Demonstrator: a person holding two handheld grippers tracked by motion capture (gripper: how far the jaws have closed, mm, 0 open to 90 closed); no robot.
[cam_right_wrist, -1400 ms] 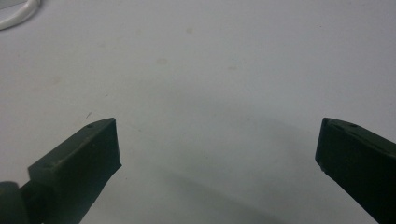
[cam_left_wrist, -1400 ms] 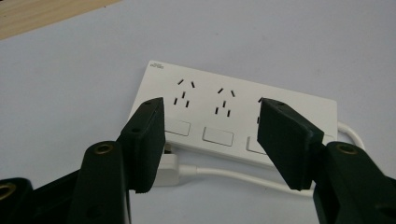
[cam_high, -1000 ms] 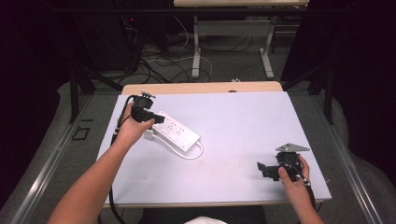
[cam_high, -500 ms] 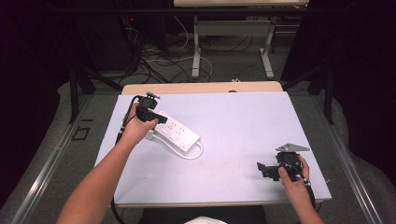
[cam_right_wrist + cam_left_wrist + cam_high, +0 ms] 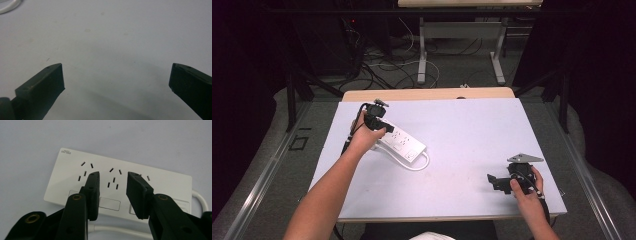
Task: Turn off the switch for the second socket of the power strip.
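A white power strip [image 5: 404, 144] lies slanted on the left half of the pale table [image 5: 472, 125], its white cable [image 5: 425, 161] looping at its near end. My left gripper [image 5: 379, 125] hangs just over the strip's far end. In the left gripper view its jaws [image 5: 113, 176] stand over the strip's socket face [image 5: 67, 170], framing the middle socket; they have just been closing, and their pads press on nothing. My right gripper [image 5: 492, 181] rests near the table's front right, open wide [image 5: 116, 67] over bare table.
A bit of white cable [image 5: 7, 5] shows at the top left corner of the right gripper view. Beyond the table's far edge stand desk legs [image 5: 422, 55] and floor cables. A wooden strip [image 5: 427, 94] borders the table's far side.
My left gripper has shifted right and a little down over the power strip, and its jaws have narrowed. The right gripper has stayed put.
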